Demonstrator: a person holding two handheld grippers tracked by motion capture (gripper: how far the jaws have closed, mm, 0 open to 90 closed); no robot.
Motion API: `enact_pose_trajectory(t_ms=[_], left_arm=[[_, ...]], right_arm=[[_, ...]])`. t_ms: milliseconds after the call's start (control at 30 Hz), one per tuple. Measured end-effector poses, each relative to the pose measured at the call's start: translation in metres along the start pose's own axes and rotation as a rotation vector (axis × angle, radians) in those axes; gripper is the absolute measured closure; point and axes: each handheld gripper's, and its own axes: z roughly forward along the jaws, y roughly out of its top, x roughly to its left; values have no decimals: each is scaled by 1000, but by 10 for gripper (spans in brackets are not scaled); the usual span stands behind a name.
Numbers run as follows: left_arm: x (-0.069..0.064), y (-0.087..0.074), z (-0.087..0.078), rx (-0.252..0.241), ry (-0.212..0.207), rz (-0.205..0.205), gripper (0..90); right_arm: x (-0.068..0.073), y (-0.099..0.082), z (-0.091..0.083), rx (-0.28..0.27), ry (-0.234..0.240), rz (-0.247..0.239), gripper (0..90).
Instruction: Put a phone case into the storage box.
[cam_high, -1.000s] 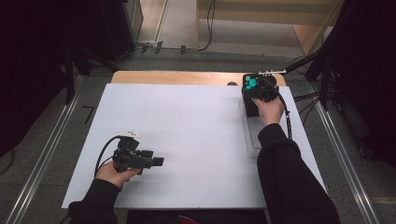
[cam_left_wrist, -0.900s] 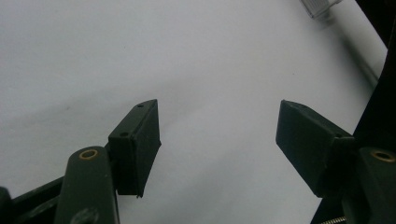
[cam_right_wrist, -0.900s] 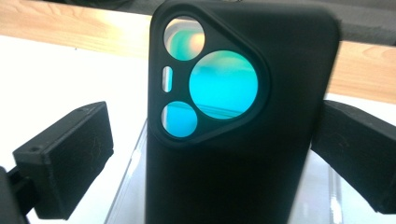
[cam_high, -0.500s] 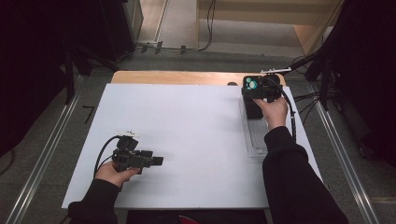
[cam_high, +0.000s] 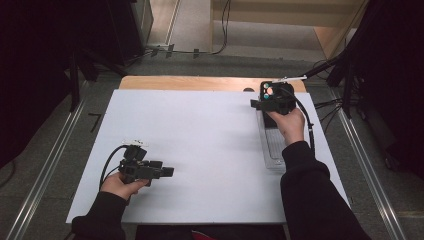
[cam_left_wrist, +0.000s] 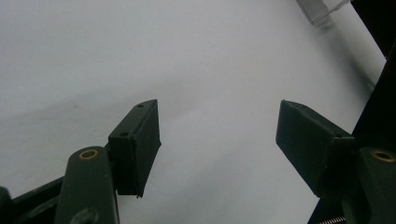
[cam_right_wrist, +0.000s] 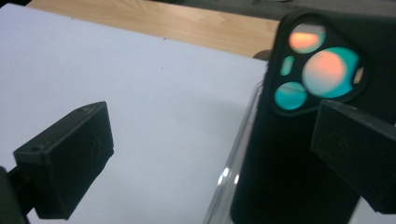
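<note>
From above, your right gripper (cam_high: 261, 103) hovers over the phone (cam_high: 271, 91) in the clear tray (cam_high: 272, 150) at the table's far right. Its own view shows jaws wide; centre them on the phone's edges before closing. Your left gripper (cam_left_wrist: 217, 140) gapes empty over the white sheet (cam_left_wrist: 140, 51).

No legible text, label, brand, number or sign appears on any surface, including the black phone case (cam_right_wrist: 303, 140) and the white table (cam_high: 200, 145).

right tongs (cam_high: 257, 103) now turned leftward over the black phone case's (cam_high: 274, 95) far end
</note>
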Motion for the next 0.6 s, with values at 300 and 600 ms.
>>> enact_pose_trajectory(t_ms=[300,600], left_arm=[[0,1,-1,-1,-4,4,301],[0,1,-2,0,-3,9,301]], right_arm=[[24,-3,8,36,53,-61,0],[48,-6,13,74,119,-73,0]])
